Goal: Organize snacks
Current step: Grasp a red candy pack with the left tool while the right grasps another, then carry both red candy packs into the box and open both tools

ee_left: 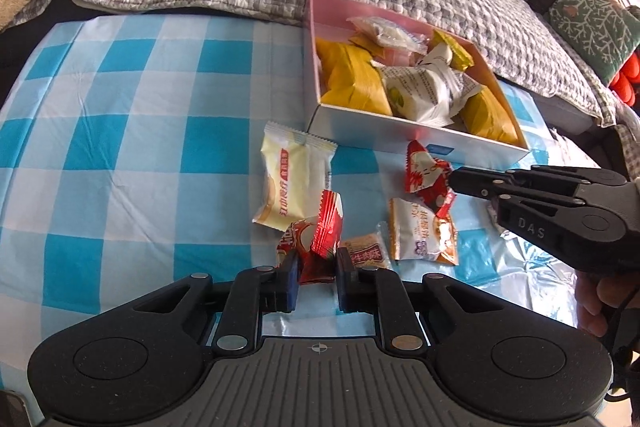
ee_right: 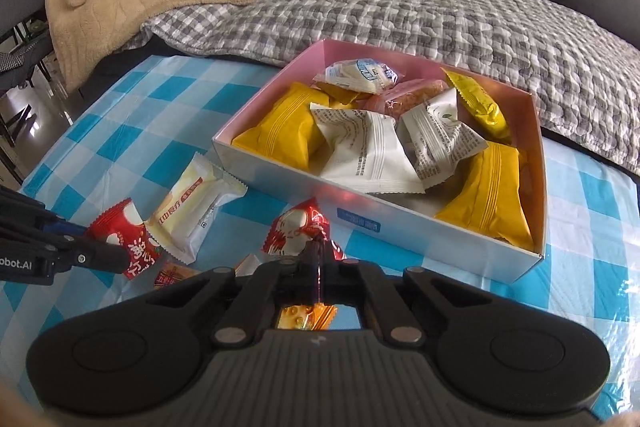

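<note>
Two red snack packets pinched beside the box.
Left wrist view: left gripper [ee_left: 317,277] clamps a crinkled red-and-white packet [ee_left: 316,247] on the blue-checked cloth [ee_left: 140,131]. Right wrist view: right gripper [ee_right: 319,261] is fully closed on another red packet [ee_right: 298,229], just before the pink-lined box [ee_right: 400,219].

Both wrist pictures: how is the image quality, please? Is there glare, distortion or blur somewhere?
Left wrist view: strong fisheye bending, the checked tablecloth curves; glare on its plastic at lower right; a bright washed-out patch at the upper right corner; the snack box is sharp. Right wrist view: same bending; glare on the tablecloth at lower right; the red wrapper in the gripper is slightly soft up close.
</note>
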